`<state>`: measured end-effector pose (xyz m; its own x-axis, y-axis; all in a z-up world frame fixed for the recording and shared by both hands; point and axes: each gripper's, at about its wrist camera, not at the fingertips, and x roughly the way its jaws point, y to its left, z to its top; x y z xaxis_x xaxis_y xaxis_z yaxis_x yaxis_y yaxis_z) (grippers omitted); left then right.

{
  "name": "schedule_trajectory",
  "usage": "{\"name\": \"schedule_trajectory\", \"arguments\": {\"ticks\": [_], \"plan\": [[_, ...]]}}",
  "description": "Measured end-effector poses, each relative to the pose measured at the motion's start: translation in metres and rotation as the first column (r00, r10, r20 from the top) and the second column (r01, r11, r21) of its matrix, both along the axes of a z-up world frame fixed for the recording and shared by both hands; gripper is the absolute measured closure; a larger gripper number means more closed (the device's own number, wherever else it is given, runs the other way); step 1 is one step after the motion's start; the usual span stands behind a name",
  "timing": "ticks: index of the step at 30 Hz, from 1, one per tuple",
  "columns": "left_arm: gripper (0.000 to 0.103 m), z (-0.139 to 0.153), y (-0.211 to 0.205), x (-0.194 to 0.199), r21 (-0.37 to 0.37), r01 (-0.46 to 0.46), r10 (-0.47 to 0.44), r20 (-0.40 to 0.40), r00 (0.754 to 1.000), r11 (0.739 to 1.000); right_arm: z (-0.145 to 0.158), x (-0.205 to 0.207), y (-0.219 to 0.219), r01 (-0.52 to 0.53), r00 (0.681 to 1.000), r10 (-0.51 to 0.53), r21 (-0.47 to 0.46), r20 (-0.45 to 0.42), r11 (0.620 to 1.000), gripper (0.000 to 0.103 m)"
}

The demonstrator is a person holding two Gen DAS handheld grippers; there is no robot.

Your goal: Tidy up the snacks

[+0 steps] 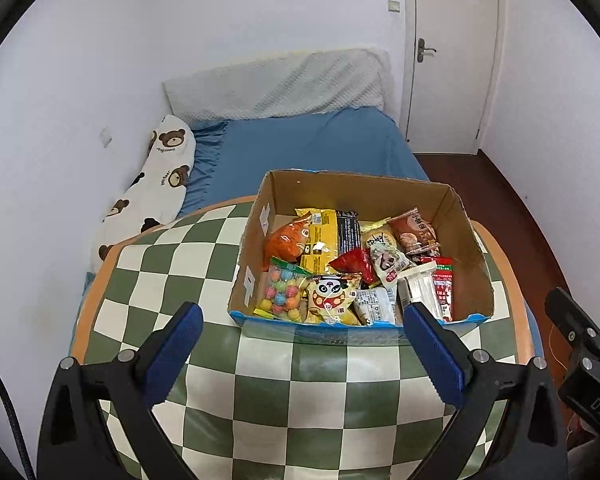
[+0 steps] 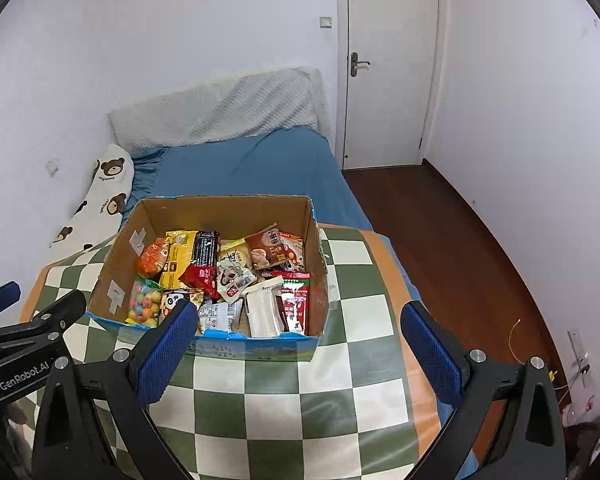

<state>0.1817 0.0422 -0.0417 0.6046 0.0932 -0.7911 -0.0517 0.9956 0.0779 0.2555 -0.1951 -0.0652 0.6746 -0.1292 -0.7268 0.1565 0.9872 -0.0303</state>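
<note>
Left claw (image 1: 300,344): released, blue pads wide apart, nothing between them, held over the near part of the surface just short of the box.
Right claw (image 2: 298,338): released as well, empty; its left pad overlaps the box's near left corner in the right wrist view.
Snacks (image 1: 352,264): all packed in the cardboard box (image 1: 466,216), including a bag of coloured candy balls (image 1: 282,290) at the near left and a panda packet (image 1: 332,298) beside it.
Box edges: top open, far wall tall, near blue rim low and ragged; the box sits on the far half of the surface.
Open room: bare checkered cloth near the claws and to the right of the box.
Surface (image 2: 284,412): rounded, orange-edged, under a green and white checkered cloth.
Room: a bed with a blue sheet (image 1: 300,148) beyond the surface, a bear-print pillow (image 1: 160,184) at far left, a white door (image 2: 392,64) at far right, dark wood floor (image 2: 452,240) on the right.
</note>
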Motion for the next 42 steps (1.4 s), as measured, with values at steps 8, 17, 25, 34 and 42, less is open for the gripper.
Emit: {"name": "schedule_trajectory", "arguments": {"ticks": [8,17,25,34,42], "plan": [[0.0,0.0,-0.001,0.001,-0.001,0.008,-0.008,0.0,1.0,1.0,-0.001,-0.001,0.001,0.002,1.0,-0.002,-0.001,-0.002,1.0,0.0],[0.0,-0.005,0.001,-0.002,-0.002,0.025,-0.025,-0.009,1.0,1.0,-0.004,-0.001,0.002,-0.003,1.0,0.003,-0.001,-0.011,1.0,0.0],[0.0,-0.011,0.001,-0.005,0.005,0.036,-0.036,-0.015,0.999,0.999,-0.006,-0.003,0.003,-0.021,0.999,0.021,-0.002,-0.025,1.0,0.0],[0.0,-0.01,0.002,-0.009,0.0,0.039,-0.039,-0.012,0.999,0.999,-0.006,-0.004,0.003,-0.015,1.0,0.015,-0.004,-0.024,1.0,0.0],[0.0,-0.009,0.002,-0.011,0.003,0.04,-0.04,-0.008,0.999,0.999,-0.003,-0.004,0.002,-0.025,0.999,0.025,0.0,-0.021,1.0,0.0]]}}
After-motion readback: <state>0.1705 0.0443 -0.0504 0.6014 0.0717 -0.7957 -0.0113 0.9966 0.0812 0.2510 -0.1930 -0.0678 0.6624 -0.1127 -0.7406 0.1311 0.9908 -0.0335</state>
